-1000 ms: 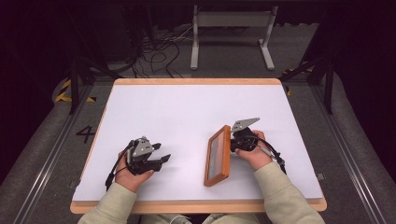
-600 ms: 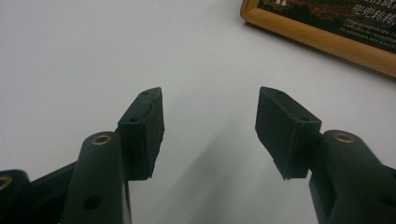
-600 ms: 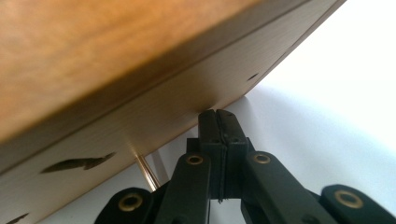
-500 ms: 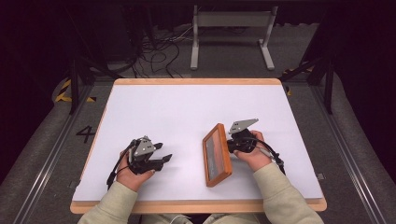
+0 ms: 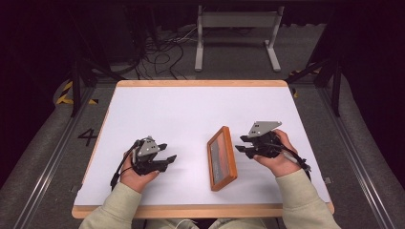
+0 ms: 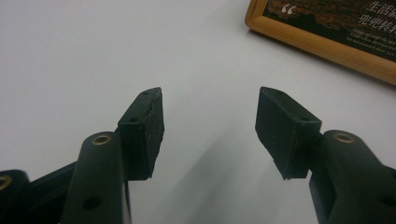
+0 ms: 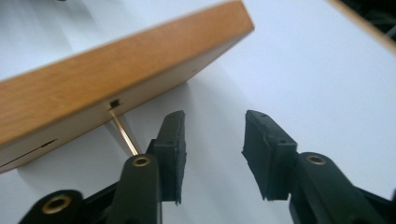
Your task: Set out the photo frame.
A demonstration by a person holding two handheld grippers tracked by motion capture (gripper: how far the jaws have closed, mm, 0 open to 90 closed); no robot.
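A wooden picture frame (image 5: pixel 222 158) stood propped on the white table (image 5: pixel 191 119), near the front edge and a bit right of centre, leaning back w/ its dark picture face turned up and toward the person's left. The right gripper (image 5: pixel 240 145) hovered just beside the frame's right side, apart from it; its jaws had just been opening and stood spread w/ nothing between them.

The right gripper view looked along the pads (image 7: pixel 173 140) at the frame's back (image 7: pixel 116 70): plain light-brown wood, raised off the tabletop, w/ a thin brass-coloured strut (image 7: pixel 122 133) running from a small slot in the lower edge down toward the table. None of that underside showed from the high view, which gave instead the frame's full outline and its place between the two hands.

The left gripper (image 5: pixel 173 159) rested low over the table, well left of the frame, jaws spread on bare tabletop. The left gripper view caught a corner of the frame (image 6: pixel 327 44) at top right, and there the picture's writing appeared: a white opening quote mark and a few white Chinese characters, w/ a smaller line below too fine to read. From above, the picture face read as a dark reddish-grey panel, no lettering legible.

Beyond the table, a grey metal stand (image 5: pixel 236 28) and loose cables (image 5: pixel 162 47) lay on the floor.
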